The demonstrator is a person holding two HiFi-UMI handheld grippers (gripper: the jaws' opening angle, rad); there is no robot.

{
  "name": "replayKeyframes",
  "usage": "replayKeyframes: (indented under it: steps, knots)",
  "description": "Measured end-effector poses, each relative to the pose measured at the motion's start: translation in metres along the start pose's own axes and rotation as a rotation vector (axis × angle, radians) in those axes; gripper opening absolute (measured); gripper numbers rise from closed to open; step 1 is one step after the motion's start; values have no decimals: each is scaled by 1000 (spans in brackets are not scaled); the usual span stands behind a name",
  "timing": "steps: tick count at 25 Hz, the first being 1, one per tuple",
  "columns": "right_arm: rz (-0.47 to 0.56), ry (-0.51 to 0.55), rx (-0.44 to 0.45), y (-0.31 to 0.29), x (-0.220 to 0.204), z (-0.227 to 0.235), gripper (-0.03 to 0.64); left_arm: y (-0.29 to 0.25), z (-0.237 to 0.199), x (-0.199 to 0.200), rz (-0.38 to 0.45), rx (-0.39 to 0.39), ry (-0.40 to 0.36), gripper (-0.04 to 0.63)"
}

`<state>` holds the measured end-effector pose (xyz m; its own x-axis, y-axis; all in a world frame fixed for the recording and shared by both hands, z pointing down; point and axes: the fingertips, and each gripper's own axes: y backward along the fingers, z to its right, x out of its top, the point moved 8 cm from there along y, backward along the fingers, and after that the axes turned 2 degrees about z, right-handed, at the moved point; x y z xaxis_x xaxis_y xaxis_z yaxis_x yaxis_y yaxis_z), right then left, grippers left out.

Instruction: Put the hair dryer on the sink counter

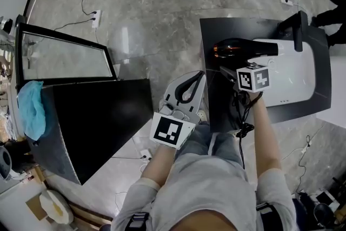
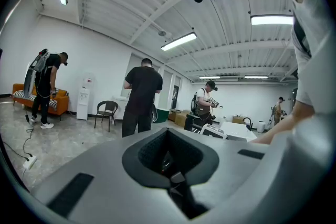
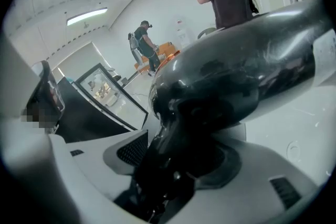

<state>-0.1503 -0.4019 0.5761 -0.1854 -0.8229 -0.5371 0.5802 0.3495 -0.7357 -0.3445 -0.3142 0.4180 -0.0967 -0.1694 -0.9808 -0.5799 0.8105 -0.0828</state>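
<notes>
**Dryer in hand over the table, not yet set down**

At the right tongs point(image 3: 176, 162): clamped tight round the handle of the hair dryer point(image 1: 240, 49). Glossy black plastic, a bulbous barrel lying crosswise, with a coppery glint at its left end.

At the left tongs point(image 2: 168, 165): closed on nothing, grey pads meeting round an empty hollow, low in the centre of the head view.

Seemingly held just above the table point(image 1: 213, 32), right of centre in the head view; hard to say whether touching. Judged as the carrying step, near its end.

Next: lower onto a bare stretch of the dark, flat, matte slab. Keep clear of the white, smooth sink basin point(image 1: 294, 76) and the angular black faucet point(image 1: 296, 30), then part the right tongs.

Worth minding: a rounded barrel, likely to roll, and a thin black cord point(image 1: 244, 116) dangling toward the lap, apt to drag.
</notes>
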Motion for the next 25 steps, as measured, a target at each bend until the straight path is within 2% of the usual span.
replayKeyframes:
  steps: [3, 8, 13, 19, 25]
  knots:
    - [-24, 18, -27, 4, -4, -2, 272, -1, 3, 0, 4, -7, -1, 12]
    - [-63, 122, -79, 3, -3, -7, 272, -4, 8, 3, 7, -21, -8, 12]
    - [-38, 9, -103, 15, -16, -2, 272, -4, 9, 4, 4, -21, -1, 12]
    - [-48, 73, -98, 13, -19, -6, 272, -8, 13, 3, 7, -38, -2, 12]
    - [-90, 105, -180, 15, -27, -15, 272, -8, 20, 5, 7, -43, -7, 12]
